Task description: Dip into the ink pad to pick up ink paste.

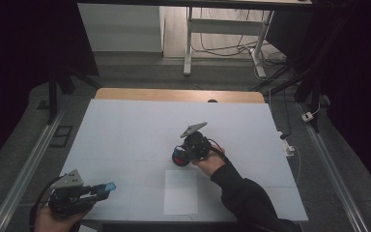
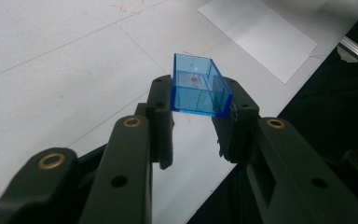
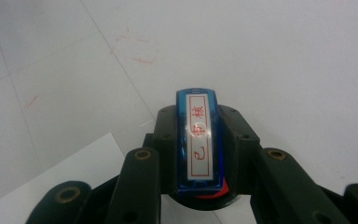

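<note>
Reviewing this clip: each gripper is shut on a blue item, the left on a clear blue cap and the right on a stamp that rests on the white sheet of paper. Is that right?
Not quite. The stamp in the right gripper is off the white sheet of paper, beyond its far edge over the bare table, as the high view shows. The left gripper does clamp the clear blue cap.

A blue stamp (image 3: 199,140), seen in the right gripper view, carried a white label framed in red with three red Chinese characters down its length, reading 已审核. The middle character was partly washed out by glare. No other writing was legible.
</note>
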The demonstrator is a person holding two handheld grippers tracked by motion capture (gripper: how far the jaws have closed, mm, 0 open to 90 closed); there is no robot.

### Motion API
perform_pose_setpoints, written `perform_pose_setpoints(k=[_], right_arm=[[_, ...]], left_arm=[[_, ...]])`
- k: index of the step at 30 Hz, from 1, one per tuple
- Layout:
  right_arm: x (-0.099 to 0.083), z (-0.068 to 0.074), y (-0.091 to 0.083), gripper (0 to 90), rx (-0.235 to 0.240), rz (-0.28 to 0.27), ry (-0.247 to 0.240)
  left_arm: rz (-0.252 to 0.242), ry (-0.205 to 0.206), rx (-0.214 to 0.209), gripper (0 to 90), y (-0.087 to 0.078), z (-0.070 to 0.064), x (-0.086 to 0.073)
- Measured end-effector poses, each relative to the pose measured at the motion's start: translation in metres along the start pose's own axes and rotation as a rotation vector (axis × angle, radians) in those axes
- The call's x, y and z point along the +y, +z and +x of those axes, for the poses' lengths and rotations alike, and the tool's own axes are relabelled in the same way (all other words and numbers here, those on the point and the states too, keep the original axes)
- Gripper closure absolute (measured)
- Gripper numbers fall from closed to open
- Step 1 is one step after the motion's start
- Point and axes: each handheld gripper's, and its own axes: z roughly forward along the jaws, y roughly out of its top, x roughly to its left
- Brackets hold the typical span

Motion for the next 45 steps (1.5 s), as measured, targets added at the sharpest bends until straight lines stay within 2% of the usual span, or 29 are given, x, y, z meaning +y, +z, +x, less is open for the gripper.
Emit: perform_pose_setpoints(k=[8,10,14,25,33,45], right_arm=[[0.002,0.013,0.001,71.1,-0.075,0.024,-0.102],[0.002,0.015,0.001,71.1,-0.080,0.026,-0.107],[0.002,0.011,0.001,71.0,-0.064,0.018,-0.081],[-0.006,-0.011,0.000,71.1,0.058,-0.037,0.061],[-0.005,-0.006,0.000,71.0,0.034,-0.031,0.028],[-0.004,-0.003,-0.001,70.6,0.018,-0.032,0.008]], left_arm=[[0.008,0.012,0.010,68.8,0.001,-0.002,0.001],[0.009,0.013,0.010,68.8,0.001,-0.002,0.001],[0.009,0.014,0.011,68.8,0.001,-0.002,0.001],[0.008,0.016,0.006,68.8,0.001,-0.002,0.000],[0.007,0.017,0.004,68.8,0.001,-0.002,0.000],[0.007,0.016,0.002,68.8,0.001,-0.001,0.000]])
